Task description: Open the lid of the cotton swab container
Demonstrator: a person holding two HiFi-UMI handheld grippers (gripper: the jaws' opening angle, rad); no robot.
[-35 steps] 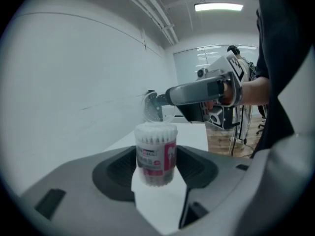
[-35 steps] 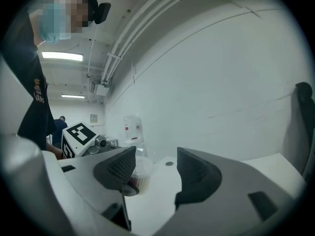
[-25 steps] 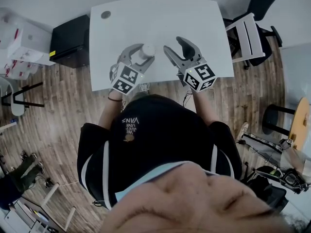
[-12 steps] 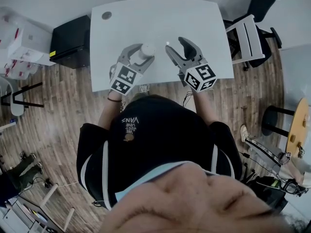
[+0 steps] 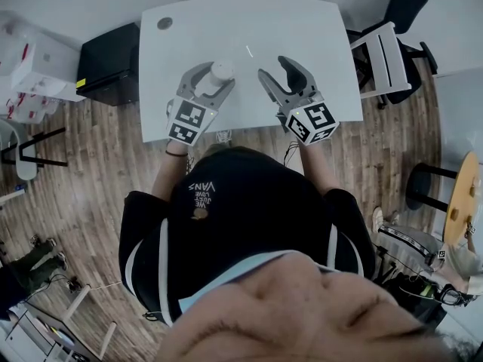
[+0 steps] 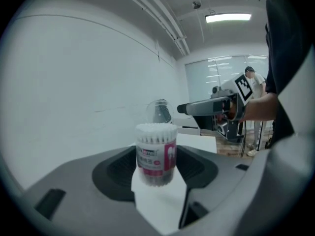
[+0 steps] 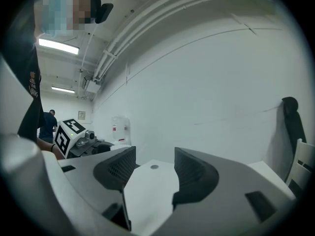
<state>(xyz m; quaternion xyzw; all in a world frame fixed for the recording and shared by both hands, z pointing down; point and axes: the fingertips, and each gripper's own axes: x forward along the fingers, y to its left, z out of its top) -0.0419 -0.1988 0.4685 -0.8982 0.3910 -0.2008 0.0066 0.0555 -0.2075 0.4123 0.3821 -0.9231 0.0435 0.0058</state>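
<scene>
The cotton swab container (image 5: 220, 71) stands on the white table (image 5: 302, 29) with its top off; white swab tips show above its pink label (image 6: 156, 154). My left gripper (image 5: 216, 77) is shut on it, a pad against each side. The clear round lid (image 6: 158, 111) is behind the container, up on its edge; in the head view this lid (image 5: 248, 50) shows as a thin sliver farther out on the table. My right gripper (image 5: 273, 68) is to the right of the container, open, and nothing sits between its jaws (image 7: 153, 163).
A cable hole (image 5: 164, 23) marks the table's far left corner. A black cabinet (image 5: 113, 62) stands left of the table and an office chair (image 5: 385, 55) right of it. White boxes (image 5: 30, 70) sit on the floor at far left.
The lid has left the spot by my right gripper's fingertip and moved farther out across the table. My left gripper and the container shifted slightly left and away.
</scene>
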